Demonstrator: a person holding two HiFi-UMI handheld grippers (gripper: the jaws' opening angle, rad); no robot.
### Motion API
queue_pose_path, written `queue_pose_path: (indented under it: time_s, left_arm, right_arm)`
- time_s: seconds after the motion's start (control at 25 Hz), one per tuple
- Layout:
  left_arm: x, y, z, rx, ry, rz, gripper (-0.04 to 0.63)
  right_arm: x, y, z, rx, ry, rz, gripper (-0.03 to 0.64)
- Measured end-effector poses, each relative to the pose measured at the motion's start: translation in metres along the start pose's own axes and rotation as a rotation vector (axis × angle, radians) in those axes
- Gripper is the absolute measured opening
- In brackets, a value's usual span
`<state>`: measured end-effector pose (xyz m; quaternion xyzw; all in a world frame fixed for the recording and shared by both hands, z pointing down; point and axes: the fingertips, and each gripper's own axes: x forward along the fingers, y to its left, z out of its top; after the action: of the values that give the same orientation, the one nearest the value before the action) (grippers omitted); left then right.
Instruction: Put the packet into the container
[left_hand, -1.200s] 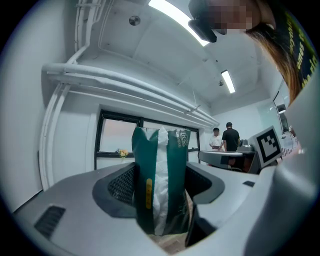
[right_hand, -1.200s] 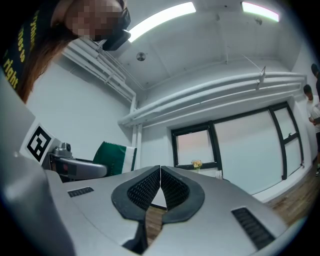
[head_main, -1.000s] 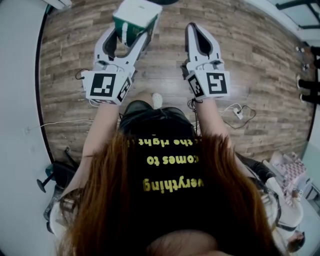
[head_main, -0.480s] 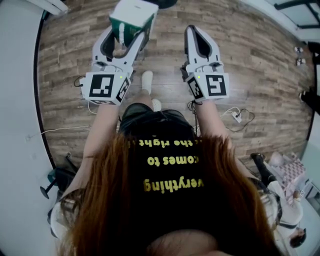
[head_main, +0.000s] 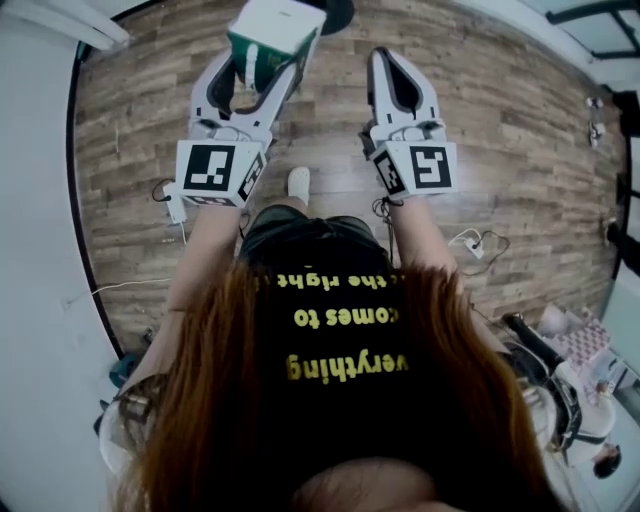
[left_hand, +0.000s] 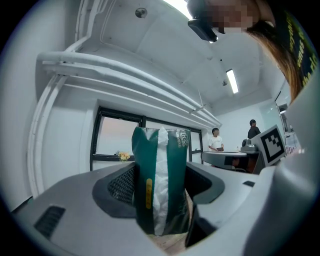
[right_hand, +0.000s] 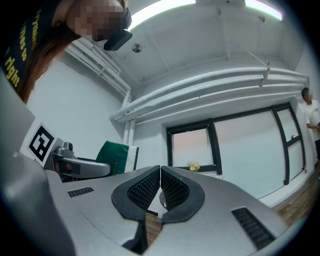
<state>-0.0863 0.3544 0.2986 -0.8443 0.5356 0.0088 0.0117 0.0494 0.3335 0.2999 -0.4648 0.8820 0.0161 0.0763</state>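
Change: since the earlier head views the wooden floor (head_main: 500, 120) has slid under the person. The shoe (head_main: 298, 181) between the forearms sits in a new spot, and the power strip (head_main: 477, 245) with its cable lies a little lower at the right. Both grippers hold the same places ahead of the body.
Left gripper (head_main: 262, 68): jaws stand wide and are clamped on the packet (head_main: 272, 35), with a meshed pad against each of its broad sides. It is stretched out level in front.
Packet: green with a white band down its middle, upright between the left jaws (left_hand: 160, 180). Its top rises above the jaw tips and its bottom sits down in the throat. It is carried over the floor and rests on nothing else.
Right gripper (head_main: 393, 60): jaws are pressed together, pad against pad, with nothing between them (right_hand: 160, 172). It is beside the left one and apart from it.
Marker cubes: one is at the rear of each gripper, left (head_main: 215, 170) and right (head_main: 425, 168).
Background: a dark-framed window (left_hand: 117, 140) lies ahead, and two people (left_hand: 216, 140) stand far off at a table.
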Motion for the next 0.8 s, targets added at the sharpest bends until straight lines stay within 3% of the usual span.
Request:
queue_pose_path:
  time_s: [0.4,0.8]
  left_arm:
    - [0.066,0.059,-0.001,0.005,-0.003,-0.031,0.281]
    - [0.141,0.096,-0.01,-0.018,0.009,0.016,0.281]
  right_arm:
    - [0.08,-0.022,-0.008,-0.003,-0.004,-0.033,0.017]
    - [0.148,-0.071,-0.028,0.006,0.026,-0.002,0.017]
